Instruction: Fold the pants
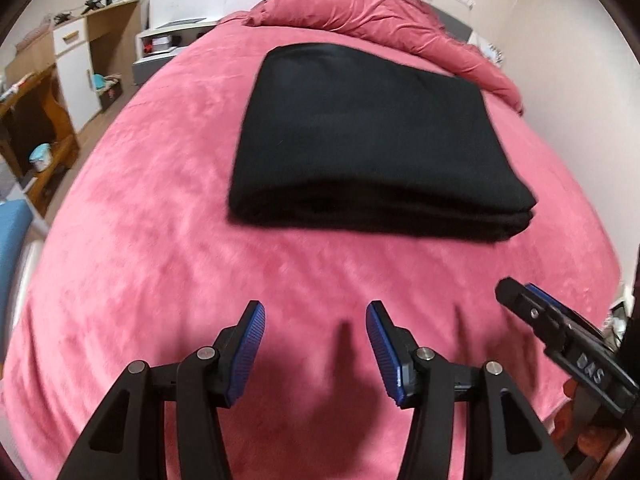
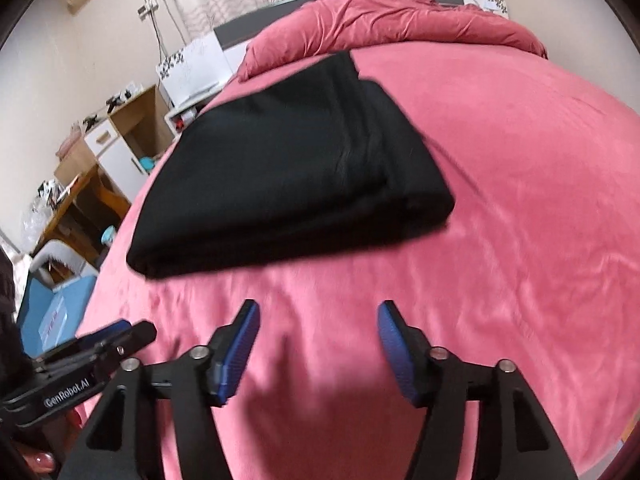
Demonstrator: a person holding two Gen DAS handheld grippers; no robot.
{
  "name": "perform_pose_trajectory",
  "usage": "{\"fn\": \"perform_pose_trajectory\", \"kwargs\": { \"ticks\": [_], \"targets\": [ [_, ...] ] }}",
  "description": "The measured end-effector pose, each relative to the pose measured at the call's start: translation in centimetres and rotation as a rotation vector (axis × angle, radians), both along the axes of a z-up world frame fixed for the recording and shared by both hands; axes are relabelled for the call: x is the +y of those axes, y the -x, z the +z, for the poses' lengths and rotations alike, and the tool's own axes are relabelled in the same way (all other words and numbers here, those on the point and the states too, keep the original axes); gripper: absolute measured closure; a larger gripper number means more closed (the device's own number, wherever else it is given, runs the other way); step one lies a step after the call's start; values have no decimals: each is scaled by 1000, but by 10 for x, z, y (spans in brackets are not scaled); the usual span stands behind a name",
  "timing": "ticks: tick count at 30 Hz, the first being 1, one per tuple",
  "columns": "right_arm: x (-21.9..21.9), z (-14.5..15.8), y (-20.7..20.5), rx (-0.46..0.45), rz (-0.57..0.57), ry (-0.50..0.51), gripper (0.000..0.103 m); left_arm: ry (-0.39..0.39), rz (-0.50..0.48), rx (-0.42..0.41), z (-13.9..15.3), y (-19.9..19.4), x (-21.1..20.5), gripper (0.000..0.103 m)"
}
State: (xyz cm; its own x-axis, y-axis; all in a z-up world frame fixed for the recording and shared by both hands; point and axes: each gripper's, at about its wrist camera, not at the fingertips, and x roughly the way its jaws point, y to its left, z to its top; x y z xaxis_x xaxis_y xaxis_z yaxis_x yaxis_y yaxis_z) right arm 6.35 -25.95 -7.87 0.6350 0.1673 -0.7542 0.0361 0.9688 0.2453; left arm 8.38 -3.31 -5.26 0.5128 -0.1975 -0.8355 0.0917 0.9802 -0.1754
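The black pants point(image 1: 368, 140) lie folded into a flat rectangular stack in the middle of the pink bed point(image 1: 160, 240); they also show in the right wrist view point(image 2: 288, 184). My left gripper point(image 1: 316, 312) is open and empty, held above the bedspread in front of the pants' near edge. My right gripper point(image 2: 318, 312) is open and empty, also short of the pants, which lie ahead and to its left. Each gripper shows from the side in the other's view: the right one point(image 1: 560, 332), the left one point(image 2: 88, 352).
A rumpled pink duvet point(image 1: 380, 20) lies along the head of the bed point(image 2: 520, 200). Wooden and white shelving point(image 1: 72, 64) with clutter stands left of the bed, with a blue box point(image 2: 52, 316) on the floor. A wall is close on the right.
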Motion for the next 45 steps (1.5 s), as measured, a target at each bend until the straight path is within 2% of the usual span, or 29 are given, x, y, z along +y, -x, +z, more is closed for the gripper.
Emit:
{"fn": "perform_pose_trajectory", "kwargs": {
  "ticks": [3, 5, 7, 13, 17, 23, 27, 32, 45],
  "targets": [
    [7, -7, 6, 20, -7, 17, 25, -52, 15, 3, -5, 11, 1, 49],
    [10, -9, 11, 27, -11, 24, 9, -79, 17, -6, -7, 20, 1, 49],
    [13, -11, 16, 33, -20, 35, 0, -120, 27, -30, -6, 30, 1, 49],
    [22, -11, 29, 43, -32, 93, 0, -179, 36, -79, 1, 52, 3, 49],
    [29, 7, 32, 1, -72, 173, 0, -204, 66, -119, 18, 64, 5, 49],
    [29, 47, 48, -121, -114, 172, 0, -169, 86, -146, 38, 62, 13, 49],
    [36, 64, 55, -178, -98, 191, 0, -130, 93, -170, 49, 66, 15, 49],
    [42, 65, 55, -198, -103, 246, 0, -131, 94, -207, 58, 71, 14, 49],
    [42, 59, 53, -181, -103, 256, 0, -113, 93, -222, 63, 76, 13, 49]
  ]
}}
